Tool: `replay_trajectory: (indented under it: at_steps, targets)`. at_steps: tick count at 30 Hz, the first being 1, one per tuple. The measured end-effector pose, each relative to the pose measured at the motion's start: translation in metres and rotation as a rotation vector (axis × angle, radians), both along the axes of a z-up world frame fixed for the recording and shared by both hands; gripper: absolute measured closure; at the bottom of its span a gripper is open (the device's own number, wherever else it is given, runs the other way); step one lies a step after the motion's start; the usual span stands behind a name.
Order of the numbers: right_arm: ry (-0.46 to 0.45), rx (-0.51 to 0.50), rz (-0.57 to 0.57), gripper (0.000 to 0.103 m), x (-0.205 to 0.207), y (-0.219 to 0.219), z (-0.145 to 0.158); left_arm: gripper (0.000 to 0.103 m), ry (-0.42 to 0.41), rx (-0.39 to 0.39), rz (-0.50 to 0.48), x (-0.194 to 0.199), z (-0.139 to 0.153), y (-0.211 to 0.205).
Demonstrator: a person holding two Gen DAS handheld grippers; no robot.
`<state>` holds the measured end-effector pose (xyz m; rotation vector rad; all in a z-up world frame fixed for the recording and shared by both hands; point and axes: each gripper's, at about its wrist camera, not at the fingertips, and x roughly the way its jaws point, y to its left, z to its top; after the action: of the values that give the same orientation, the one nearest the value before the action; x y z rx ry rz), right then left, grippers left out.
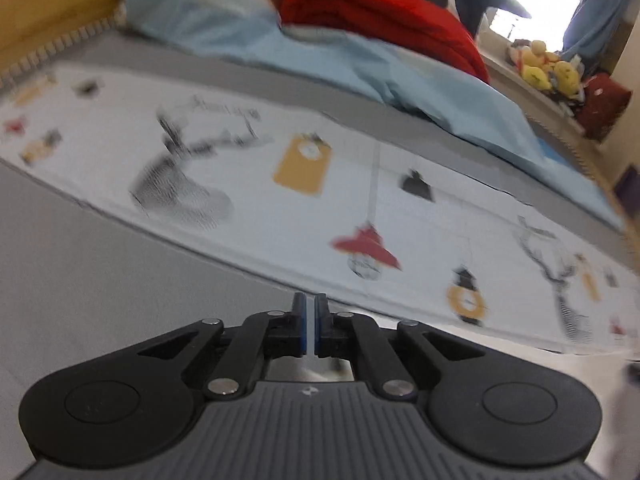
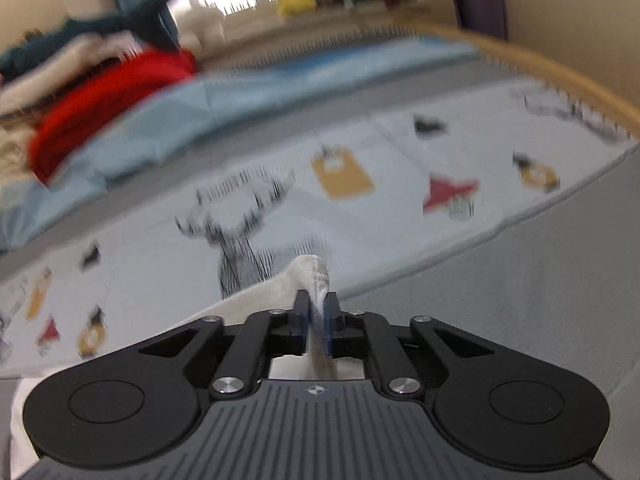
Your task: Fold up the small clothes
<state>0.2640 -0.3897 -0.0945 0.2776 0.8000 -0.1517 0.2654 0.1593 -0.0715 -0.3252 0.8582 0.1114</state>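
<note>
pinching a fold of white cloth [image 2: 308, 276], your right gripper [image 2: 317, 312] has its jaws pressed onto the fabric, which bunches up above the blue pads [image 2: 306, 322] and trails down and to the left under the gripper body toward the near edge of the bed. it is a small, off-white, slightly textured piece; both views are blurred, so you cannot tell what kind of garment it is.

your left gripper [image 1: 310, 316] has its jaws pressed almost together, with only a thin sliver of light between the blue pads, and nothing visible between them. a bit of white shows in the gap below the fingers, but you cannot tell what it is.

both grippers sit over the grey sheet [image 1: 100, 272] along the near edge of the bed. just beyond them lies a white printed cloth [image 1: 360, 200] with deer, lamps and yellow tags, spread flat across the middle of the bed. past it, toward the far edge, a light blue quilt [image 1: 360, 64] is heaped, with a red blanket [image 1: 372, 8] on top of it. yellow plush toys [image 1: 548, 68] sit on the window ledge beyond the bed's far corner.
</note>
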Motion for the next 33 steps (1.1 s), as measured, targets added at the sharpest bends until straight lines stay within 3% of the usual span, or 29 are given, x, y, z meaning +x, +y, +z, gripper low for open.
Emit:
replay_trajectory:
  at_steps: [1,2,3,7,13,17,24,27,30,31,32,33]
  targets:
    - [0.024,-0.040,-0.014,0.074,0.000,0.002,-0.003,0.097,0.013,-0.017,-0.021,-0.001,-0.001,-0.001]
    - [0.038,-0.056,-0.021,0.074,-0.002,0.002,-0.004,0.095,0.027,-0.025,-0.051,-0.003,-0.003,-0.003]
    - [0.047,-0.050,-0.028,0.074,-0.004,-0.001,-0.005,0.094,0.048,-0.041,-0.088,-0.004,-0.006,-0.005]
    - [0.085,0.038,-0.029,0.073,-0.023,-0.020,-0.005,0.069,0.168,-0.118,-0.182,-0.013,-0.023,-0.008]
    - [0.256,0.198,0.092,0.070,-0.062,-0.026,-0.024,0.065,0.345,-0.167,-0.267,-0.037,-0.047,-0.009]
    - [0.326,0.126,0.175,0.069,-0.088,-0.012,-0.029,0.065,0.429,-0.163,-0.280,-0.054,-0.061,-0.010]
    - [0.360,0.174,0.130,0.068,-0.110,-0.024,-0.024,0.071,0.417,-0.113,-0.336,-0.084,-0.058,-0.013]
    - [0.371,0.160,0.138,0.068,-0.118,-0.027,-0.023,0.071,0.394,-0.134,-0.345,-0.096,-0.055,-0.009]
    - [0.403,0.163,0.162,0.068,-0.123,-0.024,-0.026,0.089,0.436,-0.098,-0.363,-0.106,-0.061,-0.013]
    - [0.406,0.152,0.172,0.071,-0.125,-0.022,-0.026,0.097,0.423,-0.073,-0.376,-0.109,-0.060,-0.015]
    - [0.397,0.132,0.178,0.088,-0.127,-0.019,-0.024,0.097,0.407,-0.067,-0.385,-0.112,-0.058,-0.015]
    - [0.375,0.119,0.177,0.097,-0.129,-0.018,-0.019,0.098,0.394,-0.072,-0.386,-0.115,-0.055,-0.014]
